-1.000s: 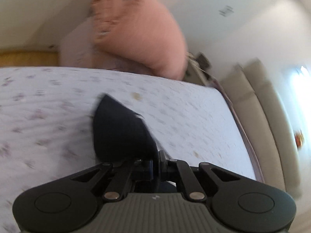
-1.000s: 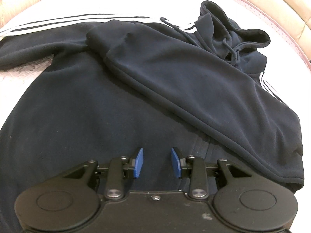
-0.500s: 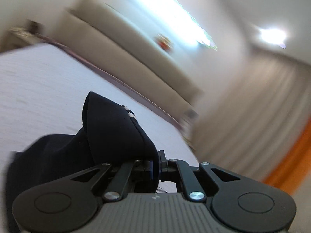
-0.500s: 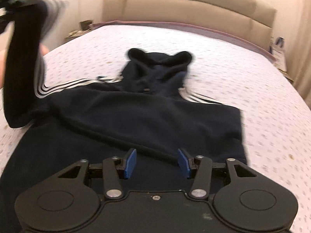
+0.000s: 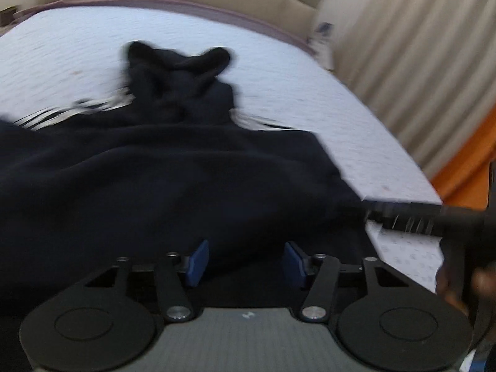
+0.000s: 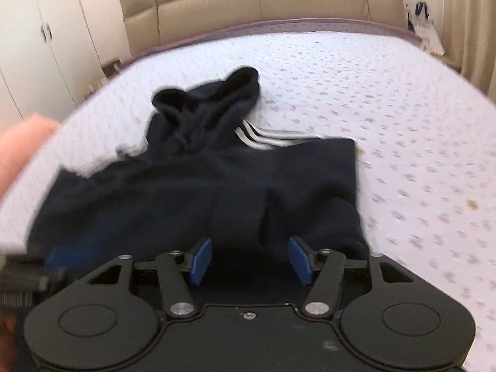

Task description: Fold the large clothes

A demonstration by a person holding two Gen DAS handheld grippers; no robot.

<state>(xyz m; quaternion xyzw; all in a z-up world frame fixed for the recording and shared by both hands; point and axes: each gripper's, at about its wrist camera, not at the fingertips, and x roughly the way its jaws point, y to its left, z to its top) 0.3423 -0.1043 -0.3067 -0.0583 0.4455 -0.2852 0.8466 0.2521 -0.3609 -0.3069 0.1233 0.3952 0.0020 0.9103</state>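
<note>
Hoodie (image 6: 198,192), dark navy with white stripes at the shoulder, lies flat on the bed (image 6: 387,130), hood (image 6: 210,99) toward the far headboard (image 6: 263,3) and both sides folded in, so the body forms a rough rectangle. The left claw (image 5: 246,260) hovers just above the near part of the cloth; its jaws are opening and nothing sits between the blue pads. The right claw (image 6: 251,260) hangs over the near hem, jaws likewise opening, empty.

By my reading the sleeve folds are down and the lengthwise fold comes next. To do it well, each claw should bite a near corner of the hem through all layers, lift together and level, then carry the hem toward the hood so the side edges stay lined up and the tucked sleeves do not slip out.

Edges: the hoodie's right edge is straight and well inside the mattress. The left one is blurred and looks less even. Open sheet lies to the right and beyond the hood, ample room. A pink cushion (image 6: 21,152) sits at the left edge of the bed, near the left shoulder.
</note>
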